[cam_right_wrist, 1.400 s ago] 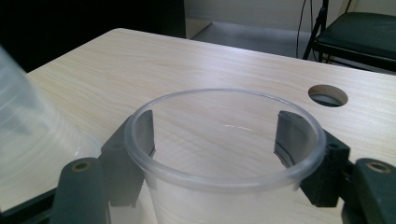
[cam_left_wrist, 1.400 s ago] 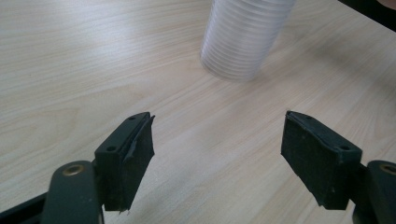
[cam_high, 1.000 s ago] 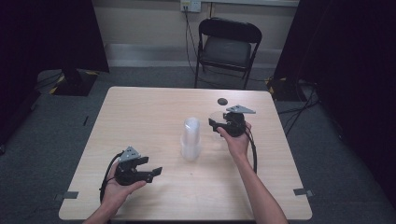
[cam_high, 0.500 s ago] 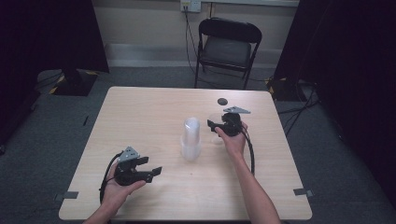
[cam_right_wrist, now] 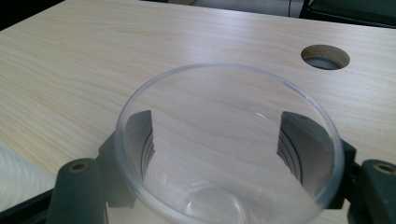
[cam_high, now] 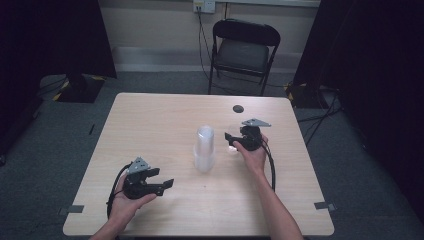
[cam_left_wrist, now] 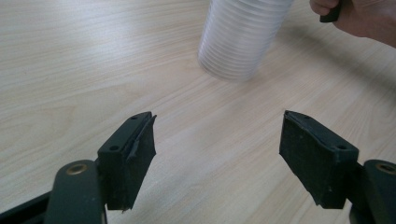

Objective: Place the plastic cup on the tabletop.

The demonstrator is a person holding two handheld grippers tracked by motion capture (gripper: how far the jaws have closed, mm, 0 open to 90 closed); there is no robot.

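Now the right hand-held gripper (cam_high: 231, 141) sits clamped on a single clear plastic cup (cam_right_wrist: 229, 149), just beside the tall stack of clear plastic cups (cam_high: 204, 149) mid-surface. Meanwhile the left hand-held gripper (cam_high: 164, 178), jaws spread apart, rests near the front edge of the pale wooden surface (cam_high: 150, 120), with bare wood all around it.

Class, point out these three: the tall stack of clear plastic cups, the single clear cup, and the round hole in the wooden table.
Stack of clear plastic cups (cam_high: 204, 149), high view, mid-side.
Single clear cup (cam_right_wrist: 140, 100), right gripper view, rim.
Round hole (cam_high: 238, 108), high view, centre.

Clear plastic cup (cam_right_wrist: 229, 149) upright between the right claw's jaws, beside tall upright cup stack (cam_high: 204, 147) mid-table
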